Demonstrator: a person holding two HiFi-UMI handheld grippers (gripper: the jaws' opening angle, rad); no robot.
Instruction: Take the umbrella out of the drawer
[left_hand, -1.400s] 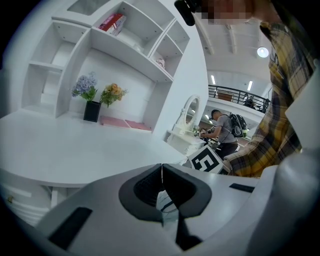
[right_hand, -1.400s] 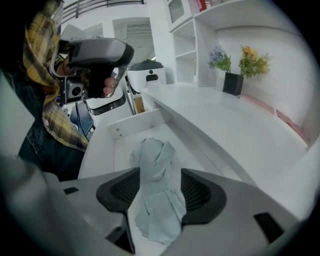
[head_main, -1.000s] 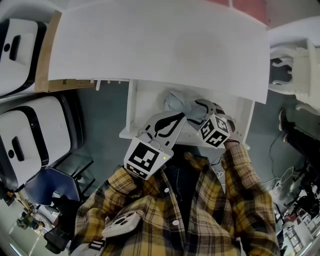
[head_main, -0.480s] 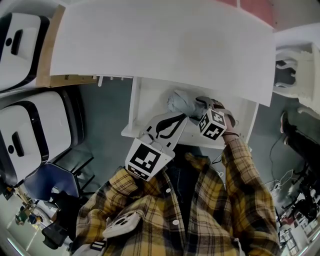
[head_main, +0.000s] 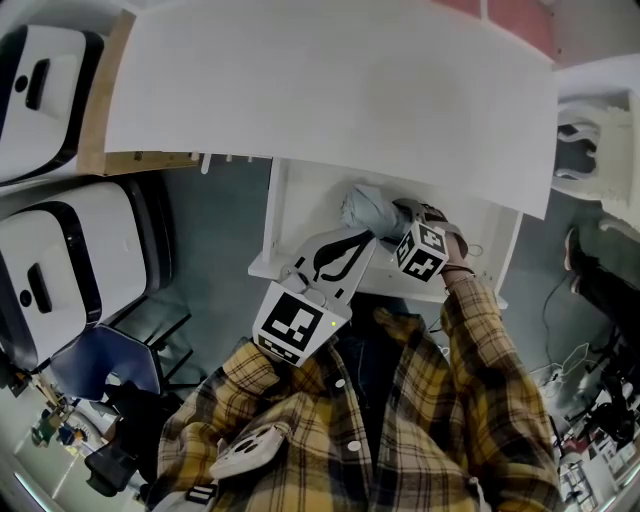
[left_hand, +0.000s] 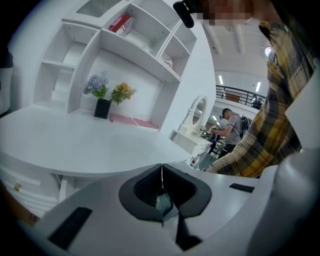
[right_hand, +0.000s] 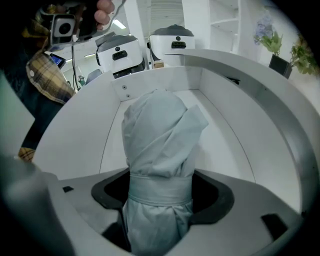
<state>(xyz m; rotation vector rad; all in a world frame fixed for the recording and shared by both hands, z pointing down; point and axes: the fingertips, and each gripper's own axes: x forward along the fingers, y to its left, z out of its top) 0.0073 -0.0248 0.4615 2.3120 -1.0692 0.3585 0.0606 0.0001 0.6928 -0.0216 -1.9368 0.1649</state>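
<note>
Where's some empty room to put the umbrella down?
The big white desk top is bare in front of the flower pot. The drawer floor is bare on both sides of the umbrella. It's crowded where the right gripper holds it.

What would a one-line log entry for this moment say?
right gripper: shut on folded umbrella | umbrella: inside open drawer | left gripper: shut, empty
</note>
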